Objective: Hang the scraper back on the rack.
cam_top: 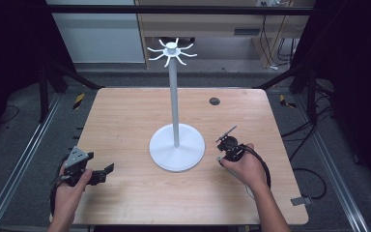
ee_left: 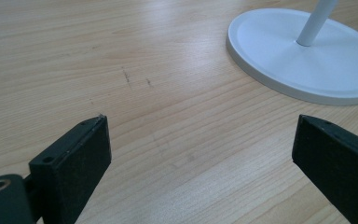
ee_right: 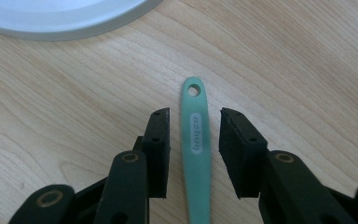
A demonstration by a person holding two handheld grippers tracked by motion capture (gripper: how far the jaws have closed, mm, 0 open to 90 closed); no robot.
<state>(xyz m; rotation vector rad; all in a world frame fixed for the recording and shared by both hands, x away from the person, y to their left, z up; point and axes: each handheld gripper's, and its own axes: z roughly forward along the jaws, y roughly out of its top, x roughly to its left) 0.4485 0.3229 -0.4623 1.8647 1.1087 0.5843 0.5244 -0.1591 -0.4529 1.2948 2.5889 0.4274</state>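
The right gripper [ee_right: 195, 128] points down at the light wooden table [ee_right: 307, 60], and its two black jaws stand a little apart, one on each side of a slim mint-green handle with a small hole at its far end [ee_right: 196, 140]. The handle lies flat on the wood between the jaws, and a narrow gap is visible on both sides, so the jaws are not yet closed on it. Beyond the hole end of the handle, near the jaws, is the rim of the round white base of a tall stand [ee_right: 60, 18]. In the high view the right hand [cam_top: 246, 166] holds this gripper [cam_top: 227, 145] just beside the right side of that base.

The left gripper [ee_left: 200, 154] is released, its jaws spread wide with only bare wood between them. It is held low and nearly level over the table. Ahead of it and toward its right jaw lies the same white base [ee_left: 303, 56] with its thin white pole [ee_left: 314, 21] rising from the middle. From above, the left hand [cam_top: 72, 186] keeps this gripper [cam_top: 104, 171] near the table's left front edge, well apart from the stand. The pole carries a crown of curved white hooks [cam_top: 172, 50] at its top. Farther behind the stand, a small dark round cap [cam_top: 214, 101] sits in the tabletop.
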